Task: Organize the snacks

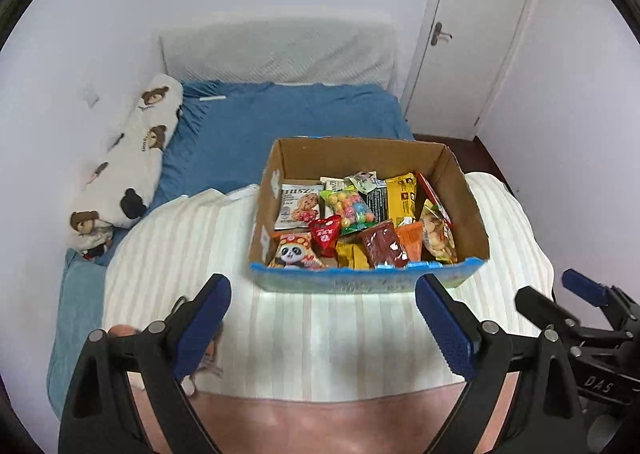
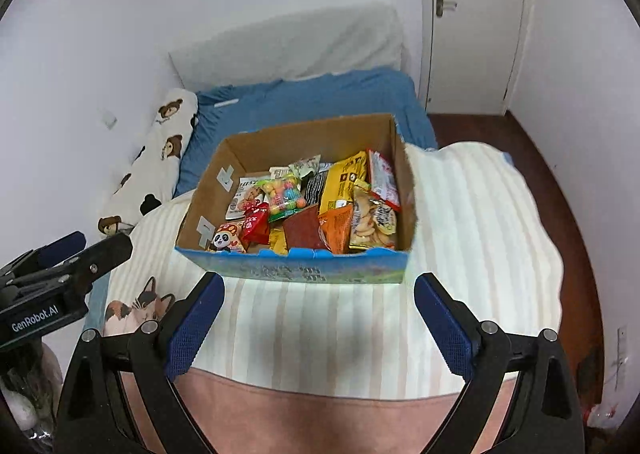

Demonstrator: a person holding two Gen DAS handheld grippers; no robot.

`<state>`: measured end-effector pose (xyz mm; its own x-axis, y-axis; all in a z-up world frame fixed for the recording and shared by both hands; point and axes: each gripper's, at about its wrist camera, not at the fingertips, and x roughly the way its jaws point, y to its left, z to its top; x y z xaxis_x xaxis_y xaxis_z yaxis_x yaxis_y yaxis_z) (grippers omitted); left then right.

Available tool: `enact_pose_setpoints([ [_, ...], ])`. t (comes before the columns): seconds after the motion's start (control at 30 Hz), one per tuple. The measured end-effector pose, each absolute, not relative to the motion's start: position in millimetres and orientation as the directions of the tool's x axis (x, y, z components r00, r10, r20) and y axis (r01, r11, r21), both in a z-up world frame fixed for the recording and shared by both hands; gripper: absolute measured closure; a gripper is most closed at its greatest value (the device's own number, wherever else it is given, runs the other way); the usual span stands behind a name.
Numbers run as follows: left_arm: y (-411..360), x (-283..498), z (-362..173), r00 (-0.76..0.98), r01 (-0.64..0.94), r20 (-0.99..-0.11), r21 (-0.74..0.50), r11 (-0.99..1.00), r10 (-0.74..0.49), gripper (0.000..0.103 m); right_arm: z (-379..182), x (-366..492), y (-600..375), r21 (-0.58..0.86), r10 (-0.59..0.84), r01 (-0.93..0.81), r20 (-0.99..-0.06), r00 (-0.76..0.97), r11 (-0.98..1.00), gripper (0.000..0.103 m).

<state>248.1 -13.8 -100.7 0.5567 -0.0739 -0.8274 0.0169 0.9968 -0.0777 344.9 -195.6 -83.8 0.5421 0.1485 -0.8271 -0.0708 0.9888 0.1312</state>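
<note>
An open cardboard box (image 1: pixel 464 190) with a blue front edge sits on a striped white blanket (image 1: pixel 320 334) on the bed; it also shows in the right wrist view (image 2: pixel 224 174). It holds several snack packets: a panda packet (image 1: pixel 294 252), a red packet (image 1: pixel 326 234), a colourful candy bag (image 1: pixel 352 210), a cookie packet (image 1: pixel 298 204), a yellow packet (image 1: pixel 402 194) and a biscuit bag (image 2: pixel 372 222). My left gripper (image 1: pixel 322 318) is open and empty, just short of the box front. My right gripper (image 2: pixel 320 318) is open and empty, also in front of the box.
A bear-print pillow (image 1: pixel 128 170) lies along the left wall. The blue bed sheet (image 1: pixel 296 114) stretches behind the box to a white headboard (image 1: pixel 276 50). A white door (image 1: pixel 476 26) stands at the back right. Dark wooden floor (image 2: pixel 560 214) is right of the bed.
</note>
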Motion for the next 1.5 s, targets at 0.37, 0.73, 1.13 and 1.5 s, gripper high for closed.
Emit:
enact_pose_setpoints([
  [0.37,-13,171,-72,0.64,-0.019,-0.768,-0.032,0.999,-0.012,0.008,-39,248,-194,0.093,0.129,-0.09,-0.758,0.64,0.992,0.005],
  [0.73,-10,133,-56,0.657,-0.034,-0.754,-0.039,0.999,-0.007,0.008,-17,200,-199,0.091,0.132,-0.097,-0.737,0.663,0.991,0.005],
  [1.13,-21,157,-73,0.649,-0.043,-0.76,-0.012,0.999,0.019,0.008,-27,225,-206,0.067,0.087,-0.055,-0.729,0.679,0.996,0.001],
  [1.5,-26,224,-97,0.609,-0.048,-0.792,0.009,0.999,0.037,0.008,-50,293,-210,0.061,0.046,-0.001,-0.745,0.666,0.998,0.001],
])
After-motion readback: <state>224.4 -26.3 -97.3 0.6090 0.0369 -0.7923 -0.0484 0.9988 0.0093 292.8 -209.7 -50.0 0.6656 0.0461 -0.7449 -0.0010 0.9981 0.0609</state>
